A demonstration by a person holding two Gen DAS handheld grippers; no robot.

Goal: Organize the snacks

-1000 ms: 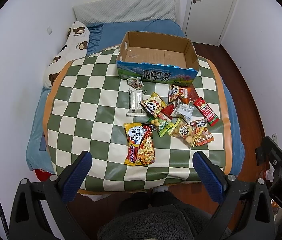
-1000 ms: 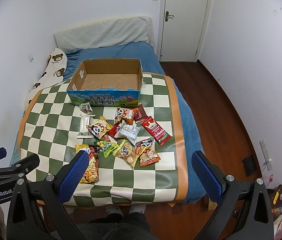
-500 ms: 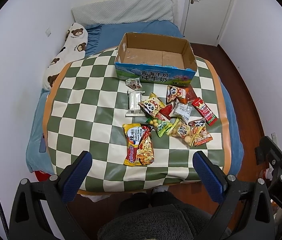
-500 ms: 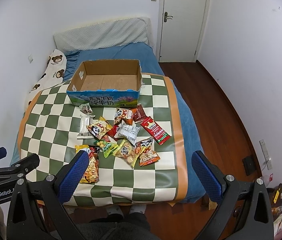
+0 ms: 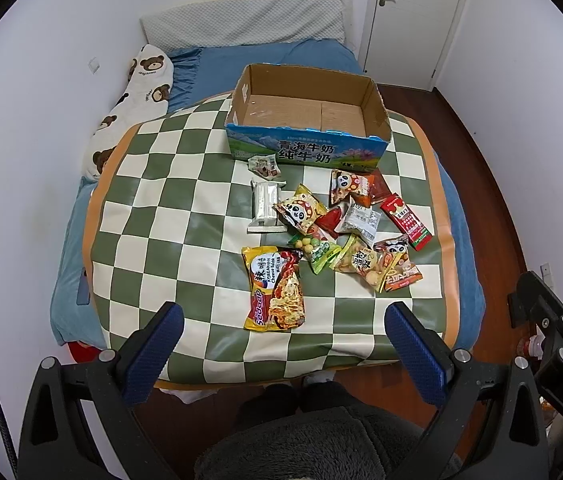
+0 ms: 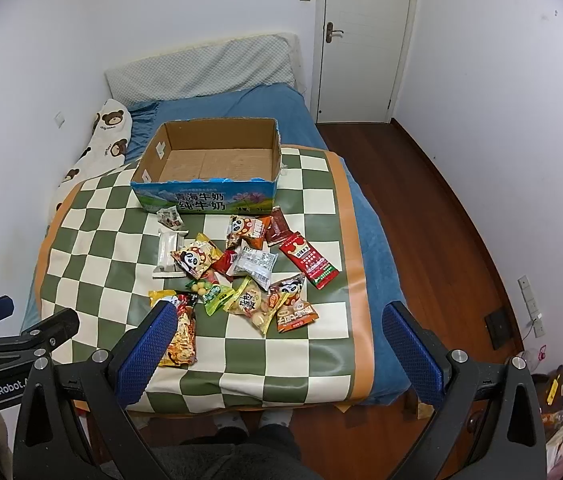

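An empty cardboard box (image 5: 307, 120) (image 6: 209, 162) with a blue printed front stands at the far side of a green-and-white checkered mat (image 5: 169, 200) (image 6: 93, 240) on the bed. Several snack packets lie in a loose pile in front of it: a large yellow noodle bag (image 5: 273, 286) (image 6: 179, 332), a white wafer pack (image 5: 267, 208), panda bags (image 5: 301, 210) (image 6: 195, 256) and a red sachet (image 5: 407, 216) (image 6: 309, 260). My left gripper (image 5: 281, 344) hangs open above the mat's near edge. My right gripper (image 6: 277, 344) is open too, holding nothing.
A bear-print pillow (image 5: 133, 100) lies along the left wall and a grey pillow (image 6: 201, 68) at the bed's head. A white door (image 6: 365, 36) is shut at the back right. Wooden floor (image 6: 421, 208) runs right of the bed. The person's legs (image 5: 309, 440) are below.
Both views have shifted very slightly; the snacks and box have not moved. Both grippers stay open and empty.
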